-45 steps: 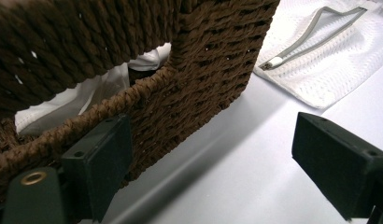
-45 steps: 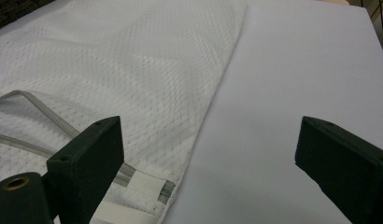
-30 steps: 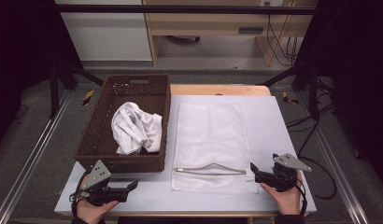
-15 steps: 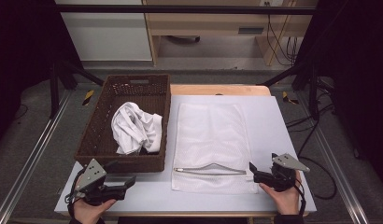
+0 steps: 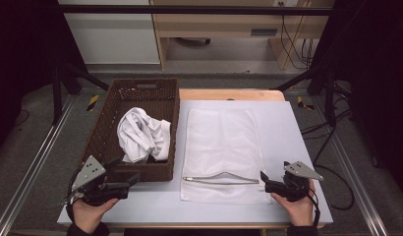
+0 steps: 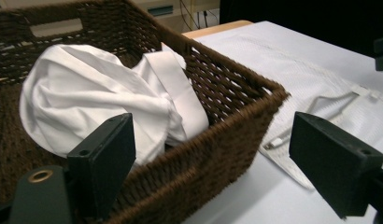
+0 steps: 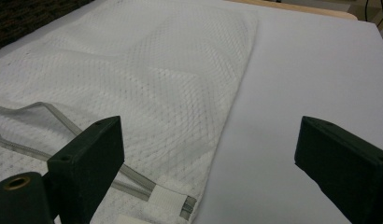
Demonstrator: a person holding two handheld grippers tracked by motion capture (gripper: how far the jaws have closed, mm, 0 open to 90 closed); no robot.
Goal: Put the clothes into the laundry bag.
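- the mesh laundry bag lies flat on the white table, just right of the wicker basket. its long axis runs from the person's side toward the far edge, and its zipper mouth faces the person, gaping a little.
- the white garment sits crumpled in the basket, near its front right corner.
- the left gripper hovers at the basket's near wall with jaws wide apart and empty. my guess is it could catch the wicker rim going in, or lift only a loose fold.
- the right gripper, also spread and empty, sits at the bag's near right corner. pinching both mesh layers would likely keep the mouth closed.
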